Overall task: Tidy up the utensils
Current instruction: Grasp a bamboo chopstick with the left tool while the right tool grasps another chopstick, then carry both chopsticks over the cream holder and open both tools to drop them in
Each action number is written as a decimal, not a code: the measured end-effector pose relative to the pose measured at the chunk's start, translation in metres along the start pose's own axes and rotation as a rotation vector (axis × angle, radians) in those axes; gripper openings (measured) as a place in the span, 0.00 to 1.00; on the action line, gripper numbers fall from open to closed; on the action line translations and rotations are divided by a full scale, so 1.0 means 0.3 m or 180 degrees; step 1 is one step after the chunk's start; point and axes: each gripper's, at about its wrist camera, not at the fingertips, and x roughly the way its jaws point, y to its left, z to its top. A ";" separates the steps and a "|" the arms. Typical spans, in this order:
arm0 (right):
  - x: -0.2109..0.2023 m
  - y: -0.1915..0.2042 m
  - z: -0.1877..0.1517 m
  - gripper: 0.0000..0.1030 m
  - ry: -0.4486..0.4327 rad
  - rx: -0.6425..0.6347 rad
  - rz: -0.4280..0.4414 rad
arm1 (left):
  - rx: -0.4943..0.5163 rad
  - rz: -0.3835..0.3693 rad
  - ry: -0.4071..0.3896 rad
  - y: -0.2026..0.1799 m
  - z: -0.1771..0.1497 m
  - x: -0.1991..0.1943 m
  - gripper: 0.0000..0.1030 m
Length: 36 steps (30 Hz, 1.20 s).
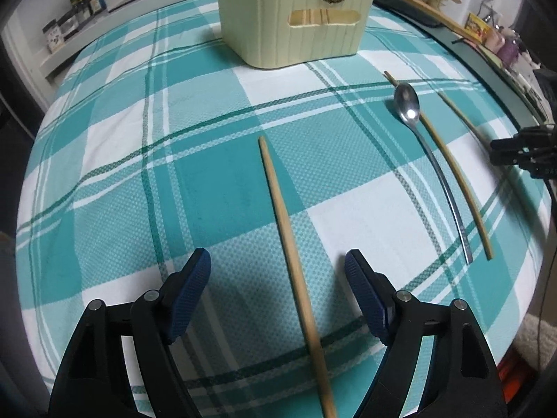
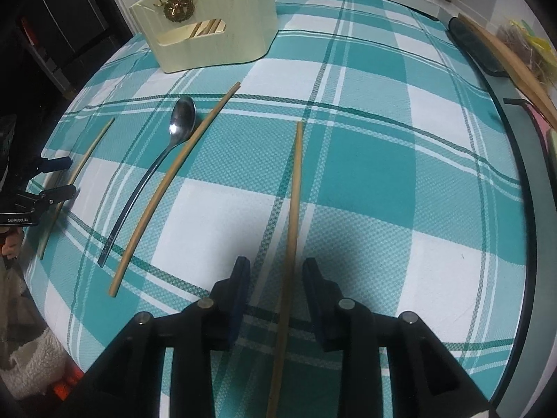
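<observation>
Underneath everything, the counter's teal plaid cloth (image 1: 216, 160) carries a cream utensil holder (image 1: 296, 17) far ahead of both tools. Left tool (image 1: 278, 268) stands released, one chopstick (image 1: 289, 244) lying untouched between its fingers. Right tool (image 2: 276, 278) is also released around another chopstick (image 2: 294, 191). Between both tools lie a spoon (image 2: 174, 132) and a third chopstick (image 2: 174, 181).

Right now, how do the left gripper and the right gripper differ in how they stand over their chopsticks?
The left gripper has its jaws spread wide, well clear of its chopstick; the right gripper stands narrower, its jaws close beside its chopstick but not pressing it. The left one's chopstick runs slanted between the jaws; the right one's runs nearly straight ahead. Both straddle a wooden chopstick lying flat on the checked cloth, with no grip.
</observation>
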 end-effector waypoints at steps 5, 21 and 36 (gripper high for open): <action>0.042 0.015 0.087 0.31 -0.0009 -0.0106 -0.0137 | -0.0018 -0.0007 0.0095 0.018 0.076 0.018 0.44; -0.292 0.046 0.171 0.07 -0.1257 0.0006 0.0118 | -0.0331 -0.0426 -0.1150 0.031 0.099 -0.392 0.05; -0.643 0.137 0.053 0.07 -0.2185 -0.0036 0.0149 | -0.0363 -0.0544 -0.1845 -0.015 0.050 -0.655 0.04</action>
